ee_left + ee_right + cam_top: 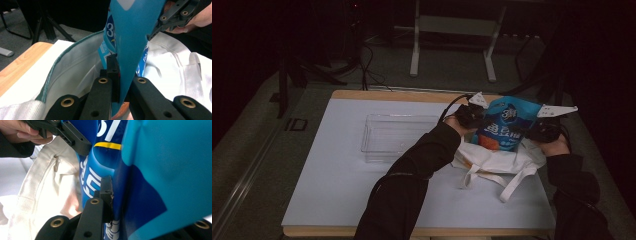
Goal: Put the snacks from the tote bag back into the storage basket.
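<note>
Both claws grip one blue snack bag (pixel 507 125) from opposite sides, above a white tote (pixel 497 162) near the far right corner of the surface (pixel 337 185).

Left claw (pixel 472 114): clenched on the bag's left edge. In the left claw view (pixel 119 75) the bag's edge (pixel 132 45) passes between the two black jaws, which press it from both sides. The forearm reaches across the surface from the near edge.

Right claw (pixel 544 129): grasping the bag's right side. In the right claw view (pixel 112 195) one jaw lies flat against the printed face of the bag (pixel 155 170); the other jaw is mostly hidden behind the film.

Bag: upright, held off the surface, its lower part at or inside the tote's mouth. Whether the bottom touches the tote's inside cannot be told. White print on the blue face, orange patch low on the front.

Tote: lying crumpled on the surface, mouth open toward the bag, green-trimmed rim seen in the left claw view (pixel 57 65). Its straps (pixel 512 185) trail toward the near edge.

Clear tray (pixel 397 137): left of the tote, toward the far edge, well apart from both claws.
</note>
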`<state>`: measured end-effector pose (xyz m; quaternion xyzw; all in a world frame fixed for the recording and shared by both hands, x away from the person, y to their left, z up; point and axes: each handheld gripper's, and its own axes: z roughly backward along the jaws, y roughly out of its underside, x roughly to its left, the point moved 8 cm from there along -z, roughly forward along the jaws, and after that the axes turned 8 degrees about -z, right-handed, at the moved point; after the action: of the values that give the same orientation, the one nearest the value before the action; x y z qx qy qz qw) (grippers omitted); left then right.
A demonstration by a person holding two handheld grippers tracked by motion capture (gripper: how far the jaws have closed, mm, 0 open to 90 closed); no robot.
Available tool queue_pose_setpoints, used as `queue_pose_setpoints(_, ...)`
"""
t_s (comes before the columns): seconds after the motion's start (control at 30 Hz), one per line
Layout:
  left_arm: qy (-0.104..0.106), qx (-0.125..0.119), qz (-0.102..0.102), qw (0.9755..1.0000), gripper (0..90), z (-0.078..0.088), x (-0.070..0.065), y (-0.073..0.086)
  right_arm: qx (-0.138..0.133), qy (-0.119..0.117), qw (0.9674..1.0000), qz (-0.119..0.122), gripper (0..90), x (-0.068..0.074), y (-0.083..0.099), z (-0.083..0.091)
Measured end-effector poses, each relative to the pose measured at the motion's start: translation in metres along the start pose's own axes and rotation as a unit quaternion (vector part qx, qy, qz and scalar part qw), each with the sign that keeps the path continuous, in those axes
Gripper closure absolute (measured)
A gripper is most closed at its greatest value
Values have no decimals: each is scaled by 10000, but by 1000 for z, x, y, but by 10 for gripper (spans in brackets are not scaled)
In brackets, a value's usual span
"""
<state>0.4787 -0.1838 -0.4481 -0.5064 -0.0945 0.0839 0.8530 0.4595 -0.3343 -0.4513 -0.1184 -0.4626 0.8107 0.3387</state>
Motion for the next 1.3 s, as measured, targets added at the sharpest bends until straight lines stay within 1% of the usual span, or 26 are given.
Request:
queue_pose_setpoints(0.1,-47,-84,7,10000,900,3,0,-6,-59,-6,10000,-35,811,0,-4,4)
queue_pose_setpoints(0.13,-40,-125,42,9999,900,4,0,-7,-74,-3,10000,-56,814,1,-5,6)
queue_pose_setpoints(0.2,-46,-141,48,9999,900,5,0,-9,-78,-1,9999,-73,816,1,-7,7)
queue_pose_setpoints(0.23,-46,-141,48,9999,900,5,0,-9,-84,5,9999,-66,816,1,-8,8)
queue_pose_setpoints(0.27,-63,-150,22,9999,900,8,0,-14,-84,5,9999,-66,819,1,-8,8)
queue_pose_setpoints(0.3,-62,-162,49,9998,900,9,0,-16,-105,39,9999,-23,824,3,-13,12)
queue_pose_setpoints(0.4,-50,-171,37,9998,900,14,0,-23,-119,29,9999,13,829,5,-19,16)
queue_pose_setpoints(0.6,-40,-223,-39,9997,900,24,-2,-35,-146,46,9998,96,838,11,-31,25)
queue_pose_setpoints(0.7,-42,-276,-67,9996,900,29,-4,-40,-191,5,9998,99,843,14,-37,29)
queue_pose_setpoints(0.73,-42,-264,-124,9996,900,32,-4,-41,-194,1,9997,119,843,15,-39,30)
queue_pose_setpoints(0.8,-26,-286,-110,9995,900,35,-5,-45,-200,8,9997,157,847,18,-43,32)
queue_pose_setpoints(0.83,-36,-295,-158,9994,900,37,-5,-47,-204,12,9996,188,848,18,-44,33)
queue_pose_setpoints(0.97,9,-352,-191,9992,900,47,-8,-56,-264,-35,9994,236,853,24,-53,40)
queue_pose_setpoints(1.0,9,-352,-191,9992,900,47,-8,-56,-264,-35,9994,236,853,24,-53,40)
queue_pose_setpoints(1.03,36,-364,-206,9991,900,49,-9,-58,-276,-48,9993,250,855,25,-55,42)
queue_pose_setpoints(1.07,22,-350,-265,9990,900,52,-9,-60,-291,-86,9992,249,857,26,-57,43)
queue_pose_setpoints(1.1,33,-353,-258,9990,900,54,-10,-62,-285,-98,9992,268,858,29,-60,46)
queue_pose_setpoints(1.17,95,-383,-237,9989,900,58,-12,-66,-293,-106,9990,323,861,31,-63,49)
queue_pose_setpoints(1.3,192,-479,-321,9981,900,67,-16,-74,-355,-145,9985,383,860,37,-70,56)
